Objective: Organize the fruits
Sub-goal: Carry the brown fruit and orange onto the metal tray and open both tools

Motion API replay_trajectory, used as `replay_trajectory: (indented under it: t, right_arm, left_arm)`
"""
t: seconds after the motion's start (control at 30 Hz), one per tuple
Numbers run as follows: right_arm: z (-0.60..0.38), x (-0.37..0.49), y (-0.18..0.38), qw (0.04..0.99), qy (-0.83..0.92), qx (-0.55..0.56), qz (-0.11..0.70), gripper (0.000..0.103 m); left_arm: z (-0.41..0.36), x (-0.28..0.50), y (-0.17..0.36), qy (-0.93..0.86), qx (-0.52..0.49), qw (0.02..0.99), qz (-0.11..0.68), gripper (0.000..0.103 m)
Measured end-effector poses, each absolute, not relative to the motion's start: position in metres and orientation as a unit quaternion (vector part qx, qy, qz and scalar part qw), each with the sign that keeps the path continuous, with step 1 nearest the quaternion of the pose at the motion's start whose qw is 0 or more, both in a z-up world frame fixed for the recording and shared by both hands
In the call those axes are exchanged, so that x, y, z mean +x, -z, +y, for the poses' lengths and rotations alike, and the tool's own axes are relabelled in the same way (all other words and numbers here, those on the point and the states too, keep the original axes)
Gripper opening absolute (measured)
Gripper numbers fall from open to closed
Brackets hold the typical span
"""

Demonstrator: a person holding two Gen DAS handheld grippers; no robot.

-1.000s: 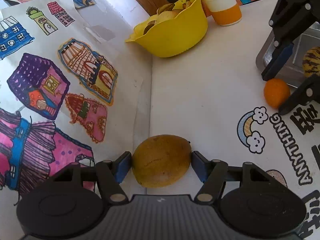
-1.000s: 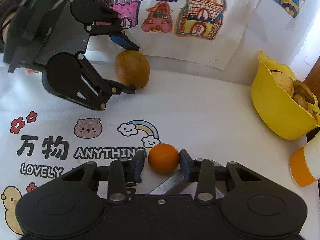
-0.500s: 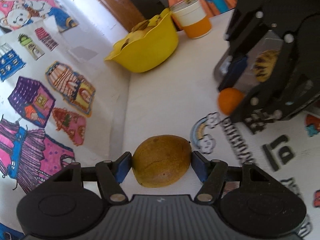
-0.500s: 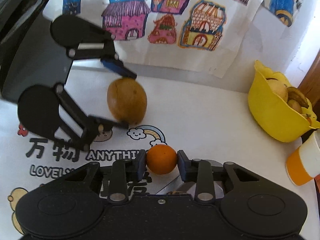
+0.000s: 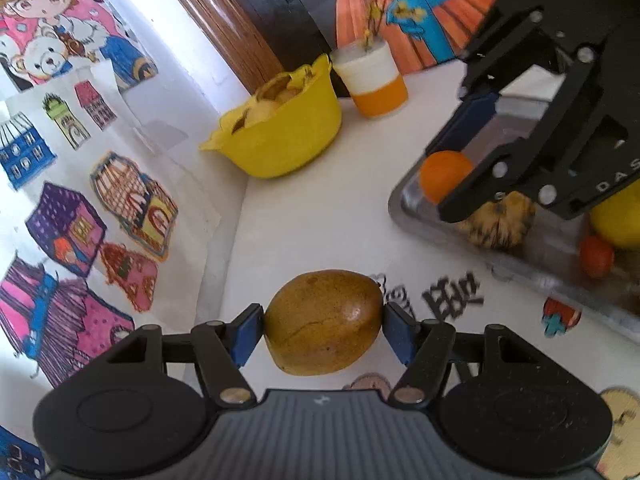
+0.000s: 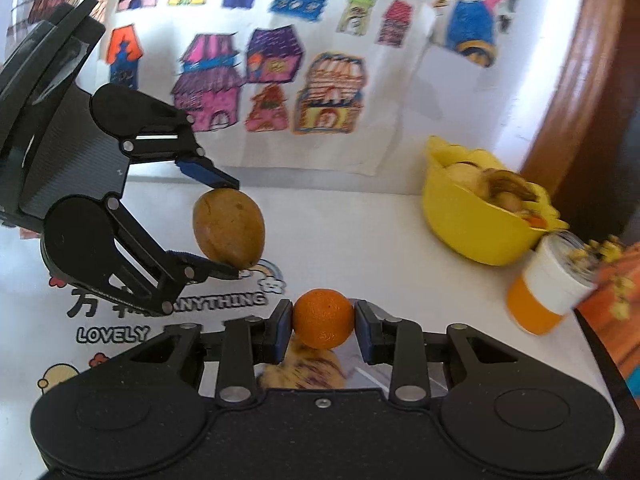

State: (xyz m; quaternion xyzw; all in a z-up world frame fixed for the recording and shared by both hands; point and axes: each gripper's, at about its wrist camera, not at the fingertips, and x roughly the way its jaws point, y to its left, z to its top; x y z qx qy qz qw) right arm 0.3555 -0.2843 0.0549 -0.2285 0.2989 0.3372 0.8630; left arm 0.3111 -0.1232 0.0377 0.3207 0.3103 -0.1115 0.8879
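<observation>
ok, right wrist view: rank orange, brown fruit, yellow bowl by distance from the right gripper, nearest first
1. orange: clamped between the right gripper's pads, dead centre.
2. brown fruit: ahead and to the left, held in the left gripper.
3. yellow bowl: far right, against the wall, beside the orange-and-white cup.

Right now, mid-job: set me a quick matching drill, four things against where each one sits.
Things:
1. brown fruit
2. small orange
3. yellow bowl
4. striped fruit

Places:
A. in the metal tray
B. between the right gripper's pads
C. beside the orange and white cup
D. between the left gripper's pads

Pairs: 1-D, 2-B, 3-C, 4-A
</observation>
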Motion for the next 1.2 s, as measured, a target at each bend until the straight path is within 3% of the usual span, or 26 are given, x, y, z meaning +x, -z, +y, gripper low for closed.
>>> replay_trajectory:
  t: [0.37, 0.77, 1.2]
  right_arm:
    - [-0.344, 0.353, -0.057, 0.891, -0.273, -0.185, 0.310, 0.035]
    - [-0.381, 0.369, -0.027, 0.904, -0.239, -0.134, 0.327, 0.035]
    - [-0.388, 0.374, -0.016, 0.904, -0.231, -0.121, 0.338, 0.036]
  left_arm:
    - [-0.160, 0.331, -0.059, 0.129, 0.249, 0.914, 0.293, 0.069]
    - [-0.202, 0.376, -0.041, 0.150, 0.208, 0.911, 0.323, 0.069]
    - [-0.216, 0.385, -0.029, 0.163, 0.215, 0.899, 0.345, 0.069]
